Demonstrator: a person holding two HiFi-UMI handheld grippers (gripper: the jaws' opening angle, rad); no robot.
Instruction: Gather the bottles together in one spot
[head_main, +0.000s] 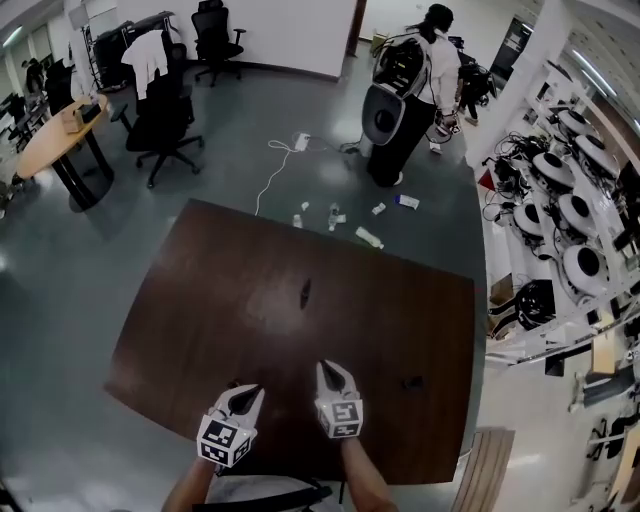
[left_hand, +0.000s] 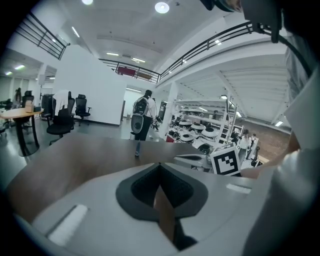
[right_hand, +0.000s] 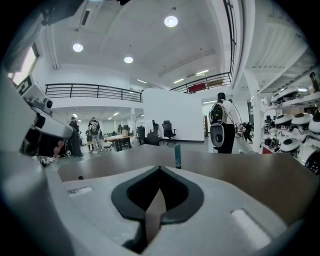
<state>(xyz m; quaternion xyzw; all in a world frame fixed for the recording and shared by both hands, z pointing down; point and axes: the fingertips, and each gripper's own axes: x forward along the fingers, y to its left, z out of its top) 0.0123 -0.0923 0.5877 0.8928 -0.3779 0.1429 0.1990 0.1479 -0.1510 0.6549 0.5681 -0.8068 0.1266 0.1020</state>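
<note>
Nearest: left gripper (head_main: 250, 392) and right gripper (head_main: 328, 372), both closed, empty | Target: slim bottle (head_main: 305, 291) upright on table (head_main: 200, 300), ahead of both, well apart | Risk: jaws arriving closed would likely topple it; it might then roll.

Head camera looking steeply down on table (head_main: 300, 330) from above near edge, taking in whole top. Cameras on left gripper (head_main: 256, 393) and right gripper (head_main: 324, 368) riding low over near edge, facing far edge. All three sharing bottle (head_main: 305, 292) mid-table, person (head_main: 410, 90) beyond far edge.
</note>
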